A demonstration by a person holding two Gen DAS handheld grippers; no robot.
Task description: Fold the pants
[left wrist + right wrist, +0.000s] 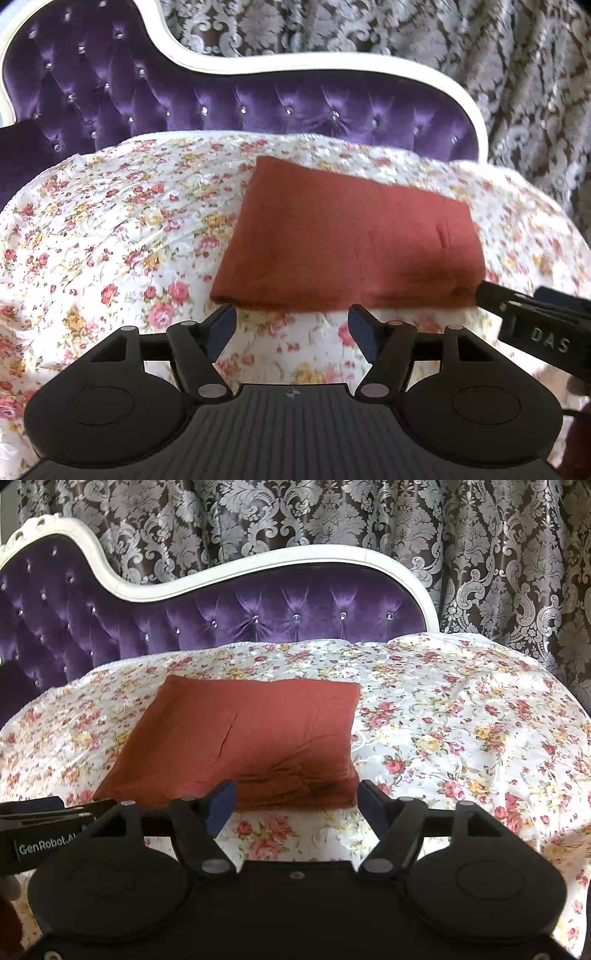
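while the pants (347, 236) lie folded into a flat rust-red rectangle on the floral bedspread (110, 236), i see both tongs sitting at their near edge. from the left wrist view, my left tongs (291, 325) are spread wide with nothing between the blue pads (221, 326), just short of the pants' near hem. my right tongs (293, 803) are likewise parted and empty, their tips close against the near right corner of the pants, where the cloth bunches into soft creases; i cannot tell whether they touch it. a single seam line runs across the top layer. beyond the far side of the pants rises the purple tufted headboard (258, 613) with its white curved frame, and behind that hangs a damask curtain (480, 554).
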